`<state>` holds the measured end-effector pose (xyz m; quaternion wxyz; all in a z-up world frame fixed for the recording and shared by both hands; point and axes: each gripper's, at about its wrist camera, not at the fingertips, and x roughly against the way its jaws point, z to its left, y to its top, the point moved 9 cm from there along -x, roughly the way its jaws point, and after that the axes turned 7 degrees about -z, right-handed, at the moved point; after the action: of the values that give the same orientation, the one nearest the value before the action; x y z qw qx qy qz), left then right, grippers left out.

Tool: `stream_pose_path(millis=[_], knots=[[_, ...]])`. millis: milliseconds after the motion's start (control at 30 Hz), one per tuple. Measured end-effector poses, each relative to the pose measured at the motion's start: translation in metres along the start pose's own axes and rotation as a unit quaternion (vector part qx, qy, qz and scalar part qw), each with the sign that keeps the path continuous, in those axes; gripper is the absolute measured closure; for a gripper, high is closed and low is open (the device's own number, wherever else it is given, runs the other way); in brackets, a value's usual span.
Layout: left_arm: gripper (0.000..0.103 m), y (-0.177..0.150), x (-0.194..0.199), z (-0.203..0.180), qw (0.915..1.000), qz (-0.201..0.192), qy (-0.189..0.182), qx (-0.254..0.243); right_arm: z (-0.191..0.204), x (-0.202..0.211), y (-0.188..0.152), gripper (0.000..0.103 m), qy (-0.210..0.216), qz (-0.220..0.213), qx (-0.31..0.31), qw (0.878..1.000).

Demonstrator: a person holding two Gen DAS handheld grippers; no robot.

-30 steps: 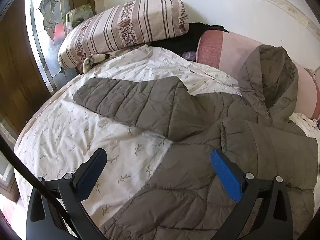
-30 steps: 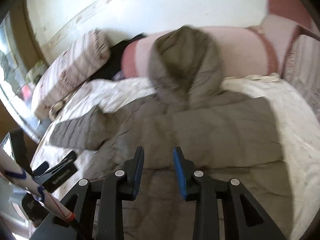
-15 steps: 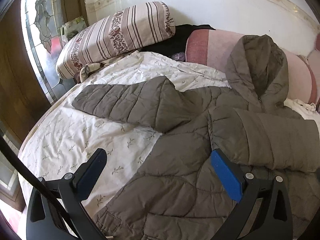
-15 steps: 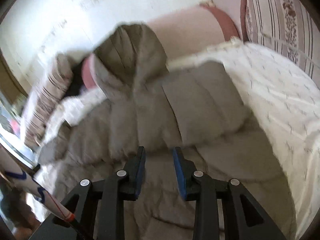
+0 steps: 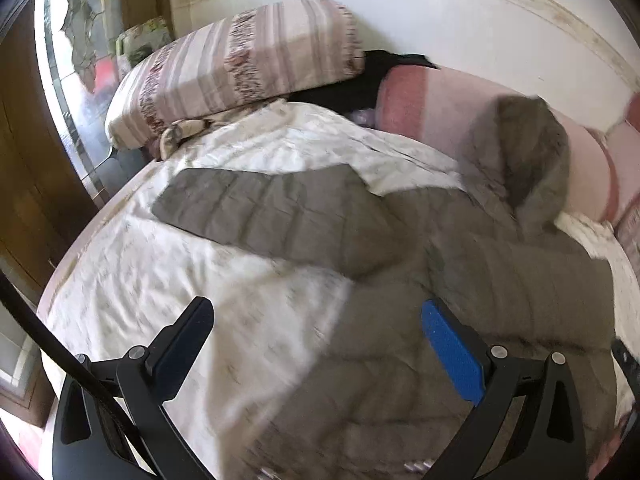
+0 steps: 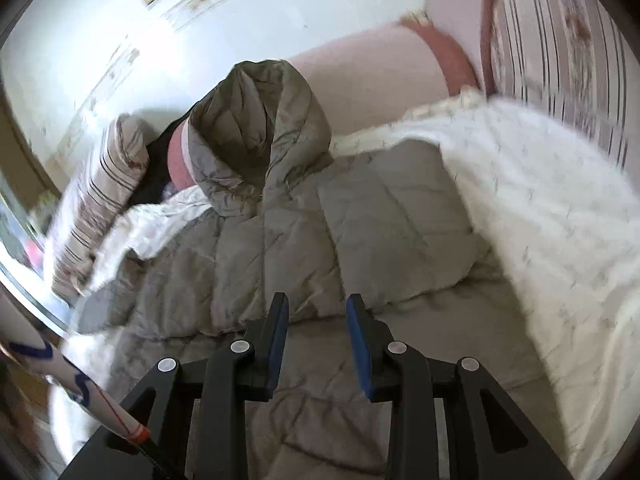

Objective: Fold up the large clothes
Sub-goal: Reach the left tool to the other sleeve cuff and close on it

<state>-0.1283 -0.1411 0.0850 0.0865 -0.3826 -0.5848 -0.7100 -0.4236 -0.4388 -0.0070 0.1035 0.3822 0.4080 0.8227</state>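
Note:
A grey-brown quilted hooded jacket (image 5: 460, 288) lies face up on the bed. Its left sleeve (image 5: 272, 212) stretches out over the sheet. Its right sleeve (image 6: 396, 224) is folded across the chest. The hood (image 6: 260, 128) leans on a pink bolster. My left gripper (image 5: 316, 344) is wide open and empty above the jacket's lower left edge. My right gripper (image 6: 316, 320) hovers over the jacket's lower body, its jaws a narrow gap apart with nothing between them.
The bed has a white floral sheet (image 5: 168, 280). A striped pillow (image 5: 240, 68) lies at the head on the left, another striped cushion (image 6: 560, 52) on the right. A pink bolster (image 5: 448, 104) runs along the white wall. A glass door (image 5: 68, 60) stands left of the bed.
Both grippers have swung over the jacket; the right view turned toward the folded right sleeve and hood. The jacket itself has not moved. Neither gripper's opening has changed.

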Motion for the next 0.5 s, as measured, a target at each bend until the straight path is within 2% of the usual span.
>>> stream_pose_path(millis=[133, 300, 367, 400, 467, 500], knots=[[0.000, 0.026, -0.038, 0.065, 0.9993, 0.018, 0.022, 0.025, 0.010, -0.002, 0.005, 0.070, 0.020, -0.011, -0.005, 1.000], [0.001, 0.040, -0.089, 0.171, 0.9919, 0.047, 0.061, 0.101, 0.029, -0.012, 0.001, 0.070, 0.022, -0.012, 0.006, 1.000], [0.017, 0.042, -0.104, 0.203, 0.9877, 0.046, 0.070, 0.132, 0.033, -0.013, 0.000, 0.070, 0.022, -0.013, 0.014, 1.000], [0.020, 0.041, -0.116, 0.220, 0.9841, 0.055, 0.073, 0.152, 0.035, -0.013, 0.000, 0.070, 0.025, -0.012, 0.018, 0.999], [0.028, 0.036, -0.134, 0.238, 0.9781, 0.071, 0.061, 0.186, 0.036, -0.015, 0.001, 0.070, 0.028, -0.012, 0.015, 0.999], [0.038, 0.032, -0.148, 0.246, 0.9732, 0.081, 0.053, 0.209, 0.037, -0.015, 0.001, 0.070, 0.033, -0.011, 0.010, 0.999]])
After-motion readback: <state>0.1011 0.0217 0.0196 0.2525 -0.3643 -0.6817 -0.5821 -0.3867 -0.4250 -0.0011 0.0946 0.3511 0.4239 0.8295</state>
